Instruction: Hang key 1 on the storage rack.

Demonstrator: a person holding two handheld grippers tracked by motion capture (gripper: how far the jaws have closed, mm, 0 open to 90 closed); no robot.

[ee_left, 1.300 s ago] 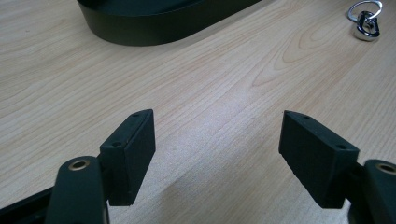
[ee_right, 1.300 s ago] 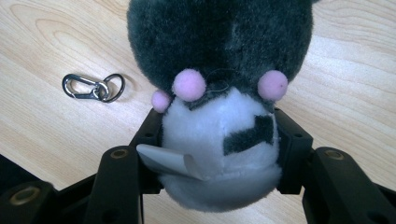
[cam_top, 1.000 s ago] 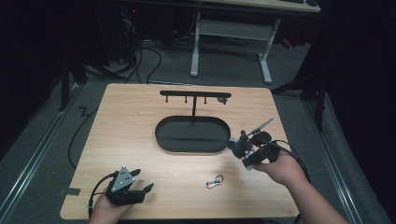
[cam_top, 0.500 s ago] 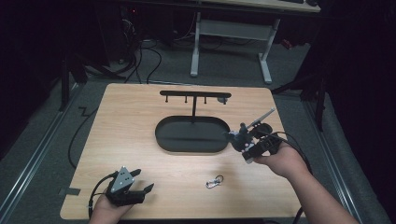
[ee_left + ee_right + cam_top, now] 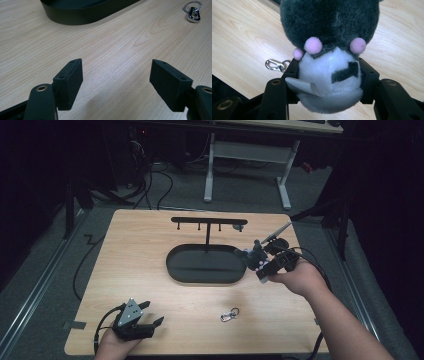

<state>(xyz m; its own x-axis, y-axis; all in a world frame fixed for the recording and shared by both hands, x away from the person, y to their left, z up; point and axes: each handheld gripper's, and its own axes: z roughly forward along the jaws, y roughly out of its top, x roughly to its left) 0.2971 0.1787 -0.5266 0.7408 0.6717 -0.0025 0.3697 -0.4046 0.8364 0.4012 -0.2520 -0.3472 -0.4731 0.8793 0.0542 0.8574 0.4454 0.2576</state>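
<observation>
From the high view, a plush toy [image 5: 253, 256] is held in the right gripper [image 5: 260, 261] just beside the right end of the black oval tray [image 5: 205, 272]; the left gripper [image 5: 150, 316] is rested well in front of it. In the left gripper view, the jaws are spread wide — nothing between them. In the right gripper view, the toy's white part is clamped — a metal clip [image 5: 274, 65] is seen on the table [image 5: 242, 37].

The high view is looking down over the table [image 5: 150, 245]. Both gripper views are sitting close and low, sharing its keyring clip [image 5: 229, 314] [image 5: 193, 11] [image 5: 274, 65]; the left's upper edge is catching the black tray [image 5: 82, 15] [image 5: 180, 270].
</observation>
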